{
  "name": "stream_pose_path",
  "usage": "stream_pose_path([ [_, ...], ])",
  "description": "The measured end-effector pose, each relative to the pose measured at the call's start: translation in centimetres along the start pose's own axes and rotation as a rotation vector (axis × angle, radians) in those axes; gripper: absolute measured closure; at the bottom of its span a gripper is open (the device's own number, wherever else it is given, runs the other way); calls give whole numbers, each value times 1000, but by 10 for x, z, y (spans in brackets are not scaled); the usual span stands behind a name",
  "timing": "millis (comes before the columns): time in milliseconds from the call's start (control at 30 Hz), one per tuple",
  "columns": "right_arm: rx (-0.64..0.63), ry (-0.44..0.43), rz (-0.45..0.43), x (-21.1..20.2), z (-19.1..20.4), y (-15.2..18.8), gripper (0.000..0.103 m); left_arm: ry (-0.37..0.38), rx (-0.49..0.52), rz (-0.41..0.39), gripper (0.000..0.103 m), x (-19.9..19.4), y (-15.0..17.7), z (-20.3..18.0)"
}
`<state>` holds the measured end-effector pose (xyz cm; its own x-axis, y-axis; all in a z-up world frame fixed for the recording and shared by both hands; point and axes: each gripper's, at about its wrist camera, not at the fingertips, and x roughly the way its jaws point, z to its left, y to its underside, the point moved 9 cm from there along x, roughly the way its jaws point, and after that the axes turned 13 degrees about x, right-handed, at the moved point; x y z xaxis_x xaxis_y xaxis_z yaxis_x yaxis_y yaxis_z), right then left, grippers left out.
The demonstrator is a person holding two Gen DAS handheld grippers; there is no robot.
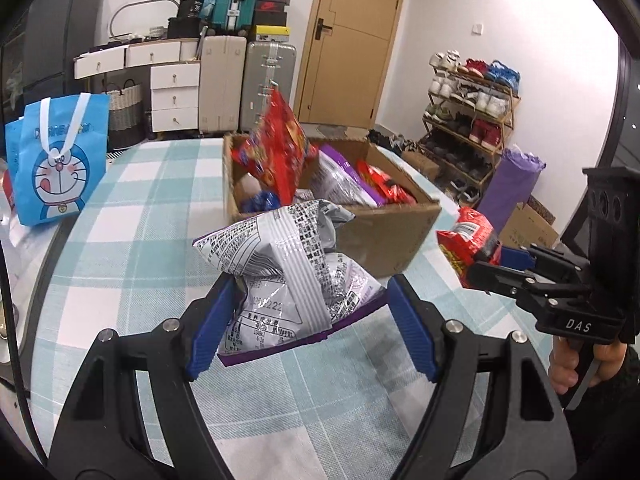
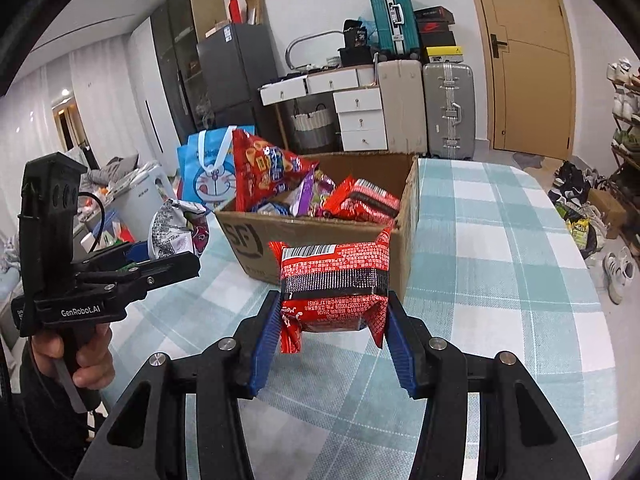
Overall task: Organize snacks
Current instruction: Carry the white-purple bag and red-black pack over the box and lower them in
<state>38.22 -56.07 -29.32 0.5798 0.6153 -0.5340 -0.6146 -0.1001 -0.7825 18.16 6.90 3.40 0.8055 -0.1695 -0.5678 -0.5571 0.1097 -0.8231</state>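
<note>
Fingers on both grippers are clamped on snacks: the left gripper (image 1: 308,320) squeezes a crinkly silver bag (image 1: 280,276) with a purple edge and tiny black print, and the right gripper (image 2: 330,336) pinches a red packet (image 2: 334,284) with a barcode strip and a dark band across it. Both snacks hang just above the checked counter (image 2: 500,240), in front of the cardboard box (image 2: 320,240), not touching it. Print on either wrapper is too small and warped to read, so no idea what flavour. The silver bag's front is turned away from the left camera and only shows its back seam. The box is crammed: a big red bag (image 1: 276,152) sticks up out of it tilted, with purple and red packs behind it, and whatever sits lower down is hidden by the box walls. A blue cartoon tote (image 1: 60,160) stands on the counter well to one side. Each camera catches only a bit of the hand (image 2: 80,356) holding the other gripper.
</note>
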Motion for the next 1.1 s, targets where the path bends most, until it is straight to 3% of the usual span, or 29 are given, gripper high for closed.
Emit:
stream_pose_path([
  [567, 42, 0, -100, 4, 15, -53, 53, -72, -17, -61, 29, -4, -82, 31],
  [1100, 97, -9, -80, 49, 2, -83, 53, -150, 6, -5, 28, 67, -104, 38],
])
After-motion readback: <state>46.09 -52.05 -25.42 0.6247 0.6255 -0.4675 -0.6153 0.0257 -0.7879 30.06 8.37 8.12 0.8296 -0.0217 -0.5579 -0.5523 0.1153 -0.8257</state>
